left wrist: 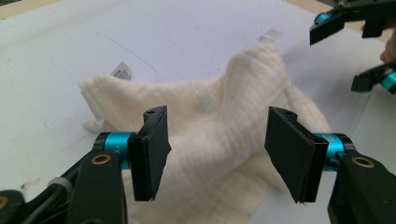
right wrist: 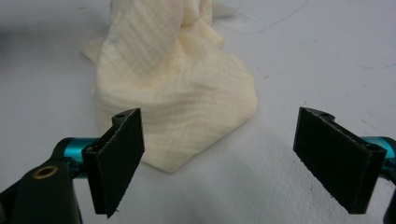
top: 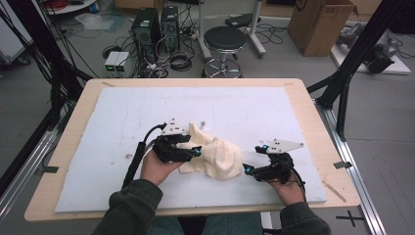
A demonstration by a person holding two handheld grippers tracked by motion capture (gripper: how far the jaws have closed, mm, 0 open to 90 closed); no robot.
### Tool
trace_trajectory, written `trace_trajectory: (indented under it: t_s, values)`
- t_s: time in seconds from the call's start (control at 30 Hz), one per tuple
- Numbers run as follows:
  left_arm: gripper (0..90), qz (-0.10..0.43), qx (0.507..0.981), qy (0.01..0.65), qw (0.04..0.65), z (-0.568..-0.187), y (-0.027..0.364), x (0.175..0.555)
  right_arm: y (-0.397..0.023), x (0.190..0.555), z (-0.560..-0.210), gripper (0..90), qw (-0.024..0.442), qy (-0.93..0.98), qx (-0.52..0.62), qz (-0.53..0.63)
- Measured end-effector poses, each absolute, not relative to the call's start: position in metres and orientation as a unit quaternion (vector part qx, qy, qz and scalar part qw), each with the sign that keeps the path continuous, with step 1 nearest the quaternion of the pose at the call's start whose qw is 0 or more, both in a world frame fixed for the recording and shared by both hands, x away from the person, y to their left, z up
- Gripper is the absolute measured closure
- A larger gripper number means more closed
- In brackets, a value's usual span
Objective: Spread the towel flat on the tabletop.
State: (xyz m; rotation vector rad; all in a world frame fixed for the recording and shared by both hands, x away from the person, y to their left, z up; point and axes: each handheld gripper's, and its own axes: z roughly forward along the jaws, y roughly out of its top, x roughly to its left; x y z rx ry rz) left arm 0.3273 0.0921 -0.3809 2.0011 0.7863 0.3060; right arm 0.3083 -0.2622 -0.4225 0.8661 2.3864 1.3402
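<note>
A crumpled cream cloth (top: 218, 157) lies in a heap on the white mat (top: 147, 107), near the table's front. My left gripper (top: 192, 144) sits at the cloth's left side, over its edge. In the left gripper view its jaws (left wrist: 217, 154) stand open, with the cloth (left wrist: 224, 107) behind and below the gap and neither pad pressing on it. My right gripper (top: 253, 157) is just right of the heap, jaws apart. In the right gripper view it (right wrist: 219, 158) is open and empty, with the cloth (right wrist: 173, 93) ahead and to the left.
The mat covers most of a wooden table (top: 73, 127). Bare mat stretches behind and to both sides of the cloth. Beyond the far edge, on the floor, stand a black stool (top: 224, 39), computer towers (top: 155, 27) and a cardboard box (top: 318, 22).
</note>
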Motion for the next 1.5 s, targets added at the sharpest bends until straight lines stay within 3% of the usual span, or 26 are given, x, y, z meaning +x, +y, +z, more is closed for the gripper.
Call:
trace_trajectory:
  t_s: [0.23,0.3,0.4,0.6,0.9,1.07,1.17,1.3,1.5]
  values:
    - [41.4,0.127,0.825,0.305,0.458,-0.389,0.108,0.311,-0.259,0.312,-0.419,26.1,0.115,0.832,0.280,0.465]
    - [42.2,0.123,0.833,0.299,0.448,-0.396,0.111,0.306,-0.256,0.315,-0.419,34.0,0.109,0.841,0.265,0.460]
    - [50.9,0.112,0.842,0.291,0.440,-0.403,0.113,0.303,-0.252,0.317,-0.421,43.1,0.096,0.849,0.255,0.454]
    - [58.6,0.097,0.861,0.285,0.411,-0.423,0.109,0.303,-0.243,0.318,-0.424,57.1,0.069,0.864,0.225,0.445]
    - [63.5,0.080,0.879,0.284,0.373,-0.434,0.104,0.314,-0.231,0.329,-0.434,62.8,0.045,0.890,0.214,0.400]
    - [69.0,0.092,0.881,0.281,0.369,-0.434,0.103,0.314,-0.226,0.330,-0.438,69.7,0.054,0.900,0.207,0.380]
    - [77.8,0.102,0.881,0.278,0.369,-0.435,0.102,0.314,-0.227,0.333,-0.439,79.7,0.055,0.897,0.221,0.378]
    - [86.1,0.108,0.882,0.273,0.368,-0.435,0.101,0.314,-0.228,0.335,-0.439,84.5,0.057,0.896,0.225,0.378]
    - [87.6,0.107,0.882,0.268,0.372,-0.432,0.104,0.311,-0.228,0.335,-0.437,87.0,0.052,0.896,0.227,0.379]
